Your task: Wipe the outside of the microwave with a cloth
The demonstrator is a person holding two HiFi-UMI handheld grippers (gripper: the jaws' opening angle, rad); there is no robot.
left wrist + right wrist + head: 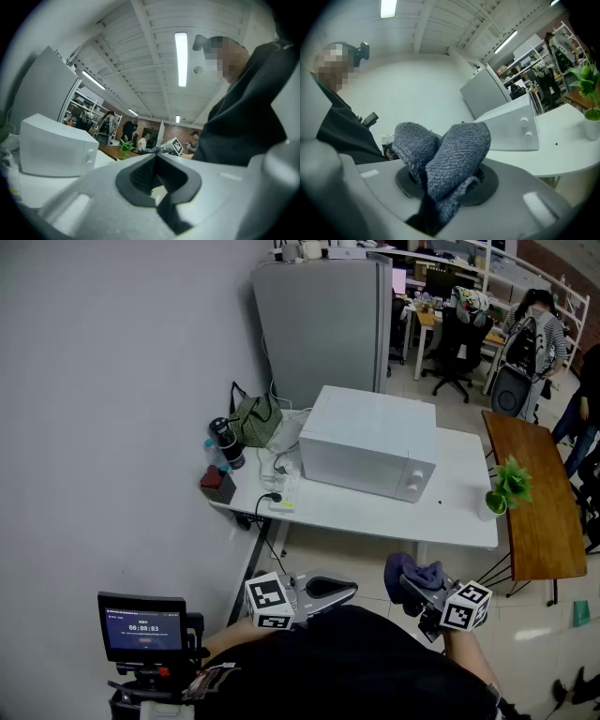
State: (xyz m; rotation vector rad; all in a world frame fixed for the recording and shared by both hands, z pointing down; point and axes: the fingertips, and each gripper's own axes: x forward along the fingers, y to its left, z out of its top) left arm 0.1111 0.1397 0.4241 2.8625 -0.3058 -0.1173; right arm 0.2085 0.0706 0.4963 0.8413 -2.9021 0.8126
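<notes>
Blue-grey cloth (415,572) sits clamped in the right gripper (409,594), the white microwave (370,442) lies well apart at eleven o'clock from it, and the left gripper (339,590) has its jaws together, empty.

Cloth (457,150) base hidden btwn jaws of right hand-held gripper (440,185)

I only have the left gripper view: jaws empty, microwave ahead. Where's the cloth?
Observer: The right gripper is shut on the cloth, which bunches up above its jaws.
Operator: Anything crowding the microwave's left side?
Observer: Yes. A green bag, a dark bottle and a power strip sit between the microwave and the wall.
</notes>
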